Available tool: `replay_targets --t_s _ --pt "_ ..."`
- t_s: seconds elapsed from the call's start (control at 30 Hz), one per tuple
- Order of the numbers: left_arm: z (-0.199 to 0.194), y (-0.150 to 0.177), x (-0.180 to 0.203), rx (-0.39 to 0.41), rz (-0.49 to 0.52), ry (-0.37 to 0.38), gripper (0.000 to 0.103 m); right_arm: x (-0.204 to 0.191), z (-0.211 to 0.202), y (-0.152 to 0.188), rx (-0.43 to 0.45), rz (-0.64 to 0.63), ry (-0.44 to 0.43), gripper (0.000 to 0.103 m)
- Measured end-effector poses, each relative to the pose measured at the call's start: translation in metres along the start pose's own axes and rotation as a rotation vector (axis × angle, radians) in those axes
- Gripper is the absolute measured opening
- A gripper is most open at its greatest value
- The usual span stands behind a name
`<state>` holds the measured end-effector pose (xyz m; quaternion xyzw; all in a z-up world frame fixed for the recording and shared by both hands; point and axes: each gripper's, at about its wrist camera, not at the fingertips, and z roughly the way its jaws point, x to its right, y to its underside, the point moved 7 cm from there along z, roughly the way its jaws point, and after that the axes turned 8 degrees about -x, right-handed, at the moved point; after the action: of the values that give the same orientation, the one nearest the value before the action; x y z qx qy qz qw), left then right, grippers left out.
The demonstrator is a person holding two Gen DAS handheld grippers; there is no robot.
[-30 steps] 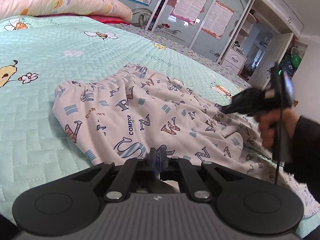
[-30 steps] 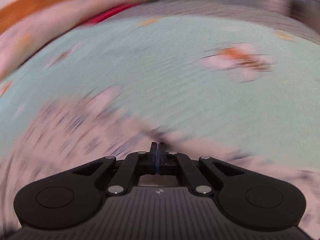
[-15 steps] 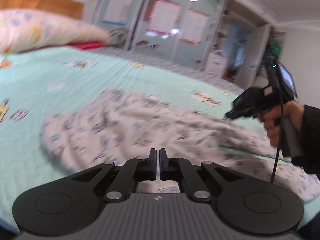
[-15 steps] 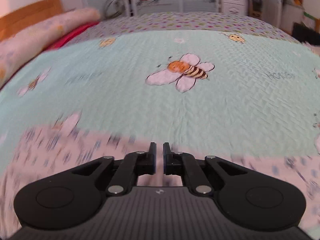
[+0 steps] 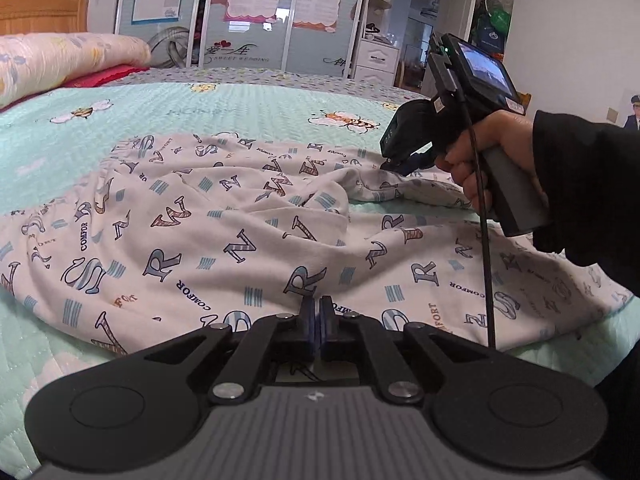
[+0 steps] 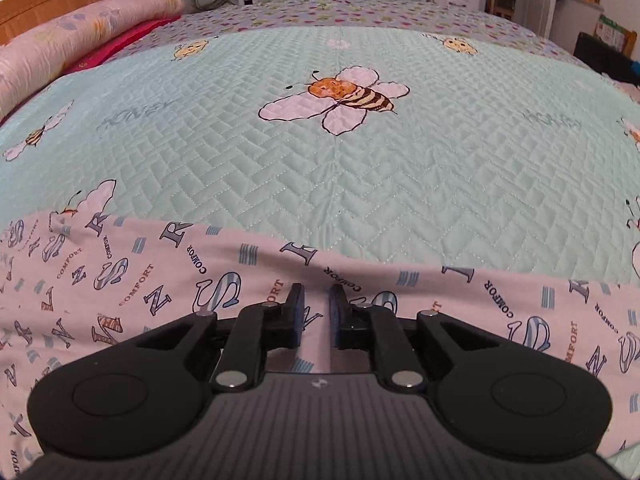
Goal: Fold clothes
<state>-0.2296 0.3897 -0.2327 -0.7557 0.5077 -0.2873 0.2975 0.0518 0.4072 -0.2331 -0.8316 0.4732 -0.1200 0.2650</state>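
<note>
1. Two grippers are over the bed. My left gripper has its pads pressed together at 6 o'clock in its own view. They rest low on the letter-print garment. Whether a pinch of cloth is caught in them I cannot tell.
2. My right gripper has just been opening. A narrow gap stands between its pads, and the cloth shows flat through the gap, gripped by neither pad.
3. From the left view, that gripper sits at 2 o'clock in my right hand, its tips at a raised ridge of the cloth. Its black cable hangs down across the fabric.
4. Seen from the left, the garment lies rumpled across the green quilt. Its gathered edge is at 10 o'clock, its near hem at 7 o'clock and its loose end at 4 o'clock.
5. From the right view, the garment's far edge runs from 9 to 3 o'clock just past my fingertips.
6. Beyond that edge, toward 12 o'clock, the quilt lies bare and flat.
7. A pillow bounds the room at 10 o'clock and the wardrobe doors at 12.
</note>
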Motion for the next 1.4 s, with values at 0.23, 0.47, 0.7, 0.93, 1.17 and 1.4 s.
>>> replay_targets --t_s 0.23,0.47,0.7,0.93,1.17,1.4 --pt "0.002 -0.003 0.000 -0.006 -0.011 -0.010 0.002 0.002 0.001 -0.001 0.009 -0.005 -0.022 0.013" --pt "0.002 -0.003 0.002 -0.009 -0.017 -0.021 0.002 0.001 0.003 -0.004 0.016 -0.004 -0.028 0.014" --pt "0.001 -0.002 0.003 -0.006 -0.015 -0.025 0.002 0.000 0.004 -0.004 0.022 -0.005 -0.024 0.014" --pt "0.001 -0.002 0.002 -0.002 -0.018 -0.017 0.002 0.000 0.007 -0.008 0.025 -0.016 -0.014 0.015" --pt "0.000 -0.001 0.002 0.001 -0.019 -0.012 0.002 0.000 0.009 -0.011 0.024 -0.020 -0.010 0.015" --pt "0.001 -0.002 0.002 0.001 -0.017 -0.014 0.002 0.001 0.010 -0.011 0.024 -0.022 -0.012 0.015"
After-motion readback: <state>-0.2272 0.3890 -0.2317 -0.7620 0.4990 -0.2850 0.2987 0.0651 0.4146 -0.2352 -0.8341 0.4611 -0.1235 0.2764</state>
